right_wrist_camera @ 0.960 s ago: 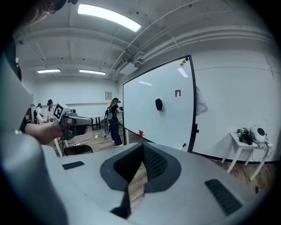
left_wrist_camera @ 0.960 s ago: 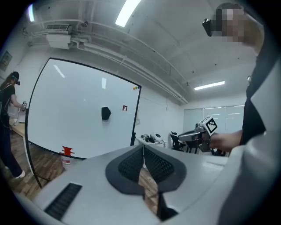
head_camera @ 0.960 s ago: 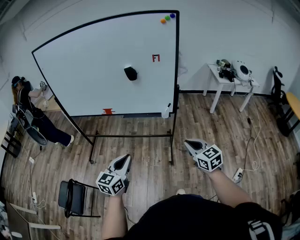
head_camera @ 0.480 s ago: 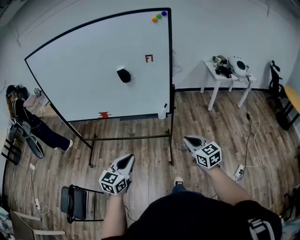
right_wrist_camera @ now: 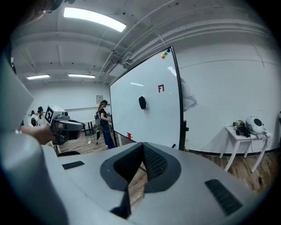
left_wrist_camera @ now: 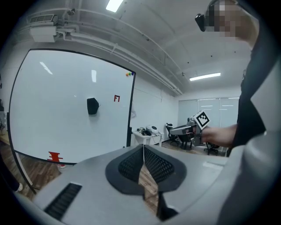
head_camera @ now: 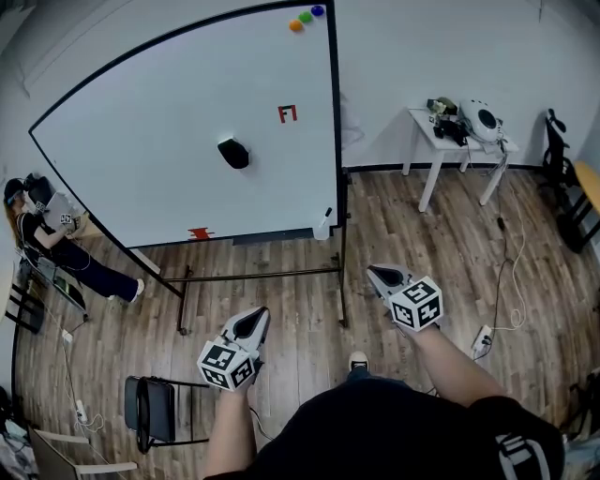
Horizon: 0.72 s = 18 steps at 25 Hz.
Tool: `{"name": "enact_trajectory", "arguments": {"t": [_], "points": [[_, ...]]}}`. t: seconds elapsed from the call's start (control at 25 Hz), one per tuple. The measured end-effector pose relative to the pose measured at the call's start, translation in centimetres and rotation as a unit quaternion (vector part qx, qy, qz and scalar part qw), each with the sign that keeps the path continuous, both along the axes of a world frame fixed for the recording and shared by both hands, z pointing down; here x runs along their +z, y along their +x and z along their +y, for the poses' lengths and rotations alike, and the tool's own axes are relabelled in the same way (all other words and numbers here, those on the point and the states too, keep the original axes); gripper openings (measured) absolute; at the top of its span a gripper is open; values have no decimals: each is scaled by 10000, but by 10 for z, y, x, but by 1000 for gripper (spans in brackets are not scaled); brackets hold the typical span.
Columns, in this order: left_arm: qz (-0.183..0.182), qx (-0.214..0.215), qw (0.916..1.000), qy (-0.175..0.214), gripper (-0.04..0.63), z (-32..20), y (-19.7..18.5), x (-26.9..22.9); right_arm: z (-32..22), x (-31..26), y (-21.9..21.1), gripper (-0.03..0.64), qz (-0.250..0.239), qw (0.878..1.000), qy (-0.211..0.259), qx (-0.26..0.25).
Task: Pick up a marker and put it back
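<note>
A large whiteboard (head_camera: 169, 141) on a wheeled stand faces me across the wooden floor. On it are a black eraser (head_camera: 232, 153), a small red mark (head_camera: 287, 113) and coloured magnets (head_camera: 305, 17). A small red object (head_camera: 200, 233) sits at the board's lower ledge, too small to tell whether it is a marker. A white bottle (head_camera: 323, 225) stands at the ledge's right end. My left gripper (head_camera: 251, 317) and right gripper (head_camera: 378, 274) are held in the air well short of the board. Both are shut and hold nothing. The left gripper (left_wrist_camera: 143, 147) and right gripper (right_wrist_camera: 142, 145) views show jaws meeting at the tips.
A white table (head_camera: 459, 141) with devices stands at the right wall. A black chair (head_camera: 150, 405) is near my left side. A person (head_camera: 47, 234) sits at the far left. A power strip (head_camera: 483, 339) and cables lie on the floor to the right.
The whiteboard has slid up and left in the head view, and the person at the left has shifted too. Both grippers have stayed shut and hardly moved.
</note>
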<state>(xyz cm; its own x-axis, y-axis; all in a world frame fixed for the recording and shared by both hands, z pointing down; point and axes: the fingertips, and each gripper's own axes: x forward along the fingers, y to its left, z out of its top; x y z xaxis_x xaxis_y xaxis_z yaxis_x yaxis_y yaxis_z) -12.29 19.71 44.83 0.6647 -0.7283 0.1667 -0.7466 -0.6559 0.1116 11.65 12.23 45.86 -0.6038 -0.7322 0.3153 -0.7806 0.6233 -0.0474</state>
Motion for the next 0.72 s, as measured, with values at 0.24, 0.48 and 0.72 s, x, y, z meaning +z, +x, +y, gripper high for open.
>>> {"name": "enact_trajectory", "arguments": {"t": [0.24,0.48,0.72], "points": [[-115,-12,9997,-221,17,-46,17,20,-48,18,19,-3,-71,9998,-162,15],[-201,-46,9991,-357,17,-92,35,33,-98,37,34,-3,-89,9994,-326,-44],[-249,-69,9985,-475,17,-133,50,45,-138,51,42,-3,-130,9989,-429,-128]]}}
